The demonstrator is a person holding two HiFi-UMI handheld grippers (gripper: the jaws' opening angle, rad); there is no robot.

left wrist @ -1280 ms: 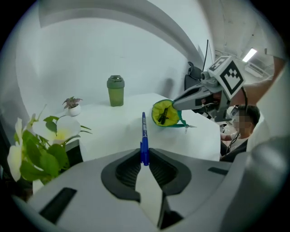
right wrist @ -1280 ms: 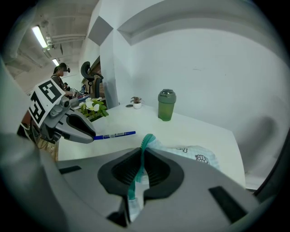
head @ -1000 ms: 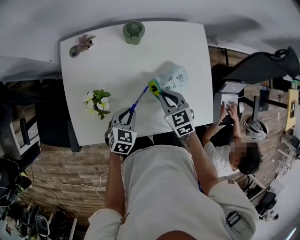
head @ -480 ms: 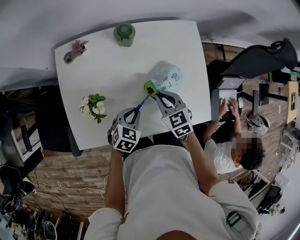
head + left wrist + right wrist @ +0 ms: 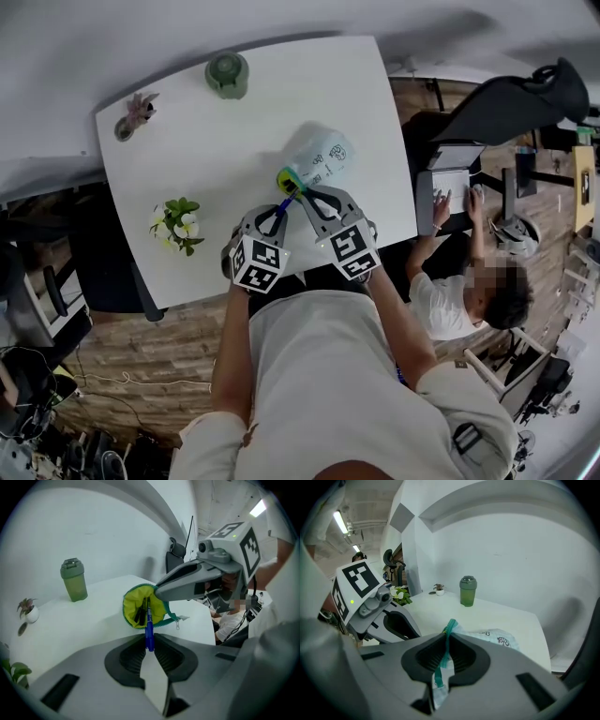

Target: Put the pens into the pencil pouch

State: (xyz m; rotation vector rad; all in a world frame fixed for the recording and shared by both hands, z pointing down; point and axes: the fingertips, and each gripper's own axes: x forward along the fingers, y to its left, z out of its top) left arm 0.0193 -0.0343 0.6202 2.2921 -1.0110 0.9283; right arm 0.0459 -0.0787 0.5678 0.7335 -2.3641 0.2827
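A pale blue pencil pouch [image 5: 319, 159] with a yellow lining [image 5: 140, 606] and a teal zipper lies on the white table [image 5: 216, 150]. My right gripper [image 5: 298, 191] is shut on the pouch's teal rim [image 5: 445, 639] and holds its mouth open. My left gripper [image 5: 275, 212] is shut on a blue pen [image 5: 149, 630]. The pen's front end is inside the pouch's mouth, beside a dark pen [image 5: 139, 615] lying in there. Both grippers sit close together at the table's near edge.
A green lidded cup [image 5: 227, 73] stands at the table's far edge and a small potted plant [image 5: 131, 111] at the far left corner. A white-flowered plant [image 5: 175, 222] stands left of my left gripper. A seated person [image 5: 469, 291] works at a laptop to the right.
My left gripper has moved right, toward the pouch, and the blue pen's front end has gone into the pouch's mouth. My right gripper has stayed on the rim.
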